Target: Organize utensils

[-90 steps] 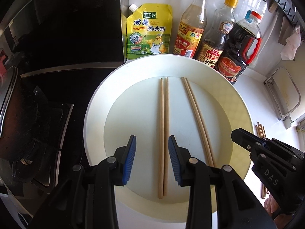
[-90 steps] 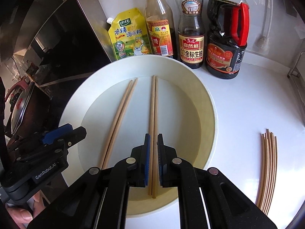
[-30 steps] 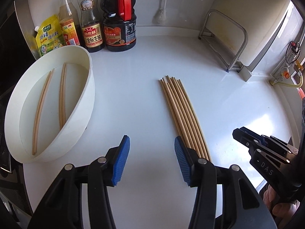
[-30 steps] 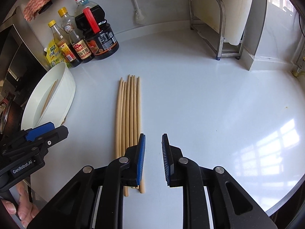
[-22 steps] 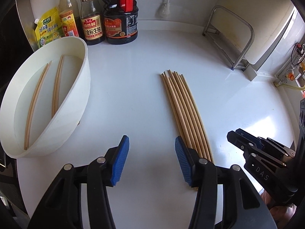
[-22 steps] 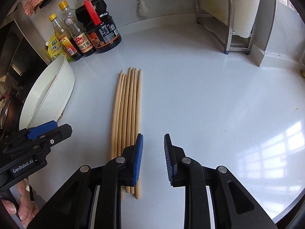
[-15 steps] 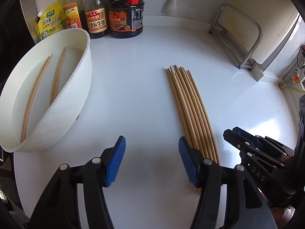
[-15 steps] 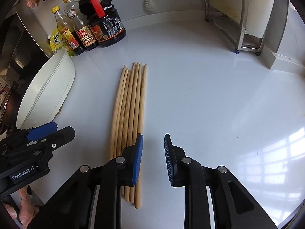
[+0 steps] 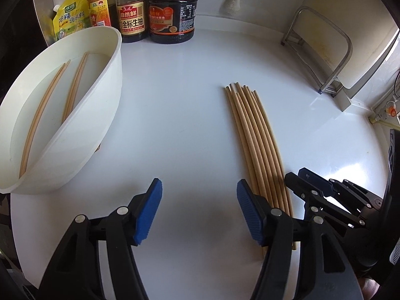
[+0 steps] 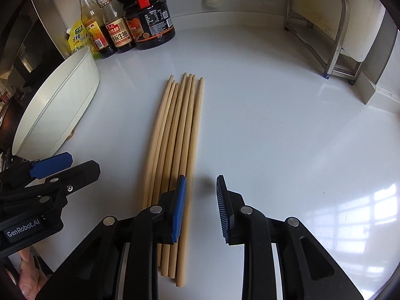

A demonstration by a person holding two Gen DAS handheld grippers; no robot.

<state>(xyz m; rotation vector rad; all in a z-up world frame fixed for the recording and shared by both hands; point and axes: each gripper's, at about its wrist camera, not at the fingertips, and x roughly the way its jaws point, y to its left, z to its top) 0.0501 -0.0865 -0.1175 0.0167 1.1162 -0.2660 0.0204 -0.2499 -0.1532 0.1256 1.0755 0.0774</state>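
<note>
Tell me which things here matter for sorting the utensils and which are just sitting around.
Part of the job: chopsticks on the counter; chopsticks in the basin; white basin.
Just there: sauce bottles; seasoning pouch; metal rack.

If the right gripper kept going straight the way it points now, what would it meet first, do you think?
Probably bare counter: the open right gripper aims just beside the chopsticks, though depth is hard to judge.
</note>
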